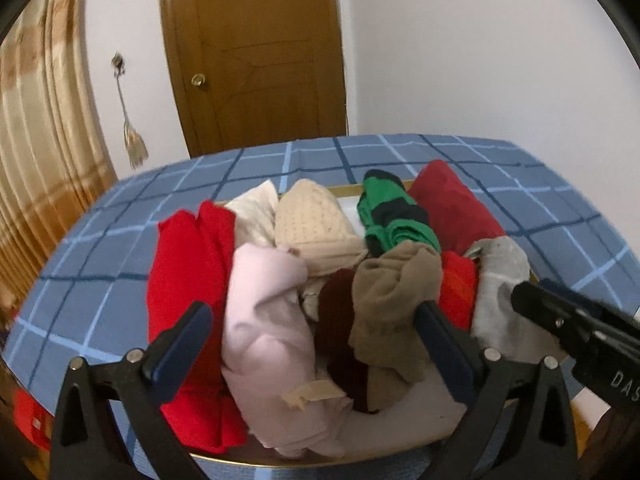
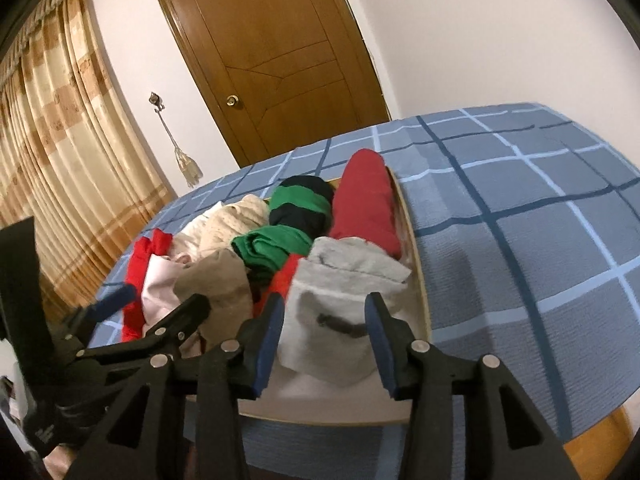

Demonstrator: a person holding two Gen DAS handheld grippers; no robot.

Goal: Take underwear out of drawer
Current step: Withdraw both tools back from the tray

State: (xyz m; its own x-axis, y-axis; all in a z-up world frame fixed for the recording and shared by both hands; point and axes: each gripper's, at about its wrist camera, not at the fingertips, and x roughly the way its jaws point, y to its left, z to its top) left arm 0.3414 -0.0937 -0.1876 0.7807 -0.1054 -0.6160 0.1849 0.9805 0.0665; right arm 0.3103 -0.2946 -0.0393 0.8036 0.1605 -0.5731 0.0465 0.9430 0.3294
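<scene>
A shallow drawer [image 1: 352, 191] with a pale wooden rim [image 2: 420, 280] lies on a blue checked bed, packed with folded underwear and socks. In the left wrist view my left gripper [image 1: 312, 320] is open, its fingers astride a pale pink piece [image 1: 272, 320], a dark maroon piece [image 1: 340, 328] and an olive-brown piece [image 1: 392, 292]. In the right wrist view my right gripper [image 2: 326, 316] is open, its fingers on either side of a grey piece [image 2: 336, 312] at the drawer's near right. A green and black striped piece [image 2: 296, 216] and a dark red piece [image 2: 364, 200] lie further back.
The blue checked bedspread [image 2: 520, 208] surrounds the drawer. A wooden door [image 1: 260, 52] and a white wall stand behind the bed. Gold curtains [image 2: 60, 140] hang at the left. My right gripper's finger [image 1: 560, 320] shows in the left wrist view; my left gripper [image 2: 152, 312] shows in the right wrist view.
</scene>
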